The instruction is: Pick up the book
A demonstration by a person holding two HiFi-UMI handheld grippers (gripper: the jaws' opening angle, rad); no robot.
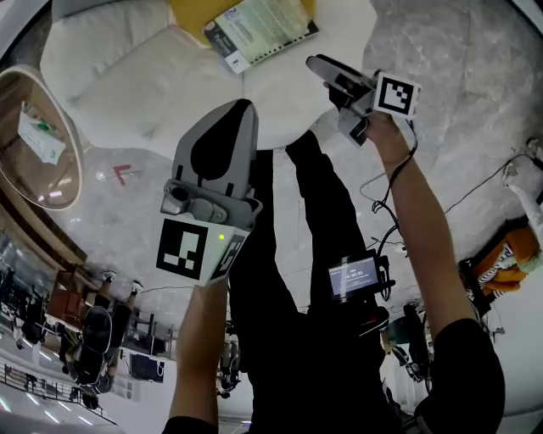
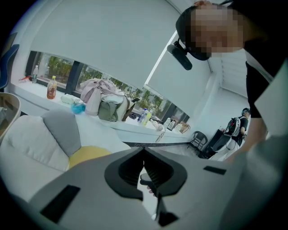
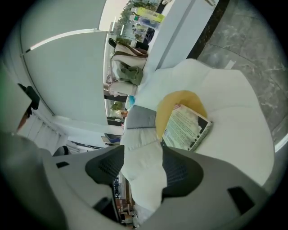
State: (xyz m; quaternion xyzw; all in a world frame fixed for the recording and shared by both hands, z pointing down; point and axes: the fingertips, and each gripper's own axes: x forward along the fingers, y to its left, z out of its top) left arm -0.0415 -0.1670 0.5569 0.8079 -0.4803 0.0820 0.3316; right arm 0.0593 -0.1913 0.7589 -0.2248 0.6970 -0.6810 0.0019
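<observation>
The book (image 1: 259, 32), with a pale green cover and a dark spine, lies flat on a yellow cushion (image 1: 191, 15) at the back of a white sofa (image 1: 127, 76). In the right gripper view the book (image 3: 184, 128) shows ahead and to the right of the jaws. My right gripper (image 1: 333, 95) hangs over the sofa's front edge, short of the book. Its jaws stand open (image 3: 141, 152) with only sofa fabric seen between them. My left gripper (image 1: 242, 106) is lower and to the left, over the sofa's front, its jaw tips together (image 2: 144, 150) and holding nothing.
A round wooden side table (image 1: 34, 144) stands left of the sofa. A grey cushion (image 3: 141, 117) lies beside the yellow one. The floor is grey marble with a red mark (image 1: 123, 174). Cables and an orange striped thing (image 1: 509, 254) lie at the right. Bags and bottles line a window ledge (image 2: 101, 101).
</observation>
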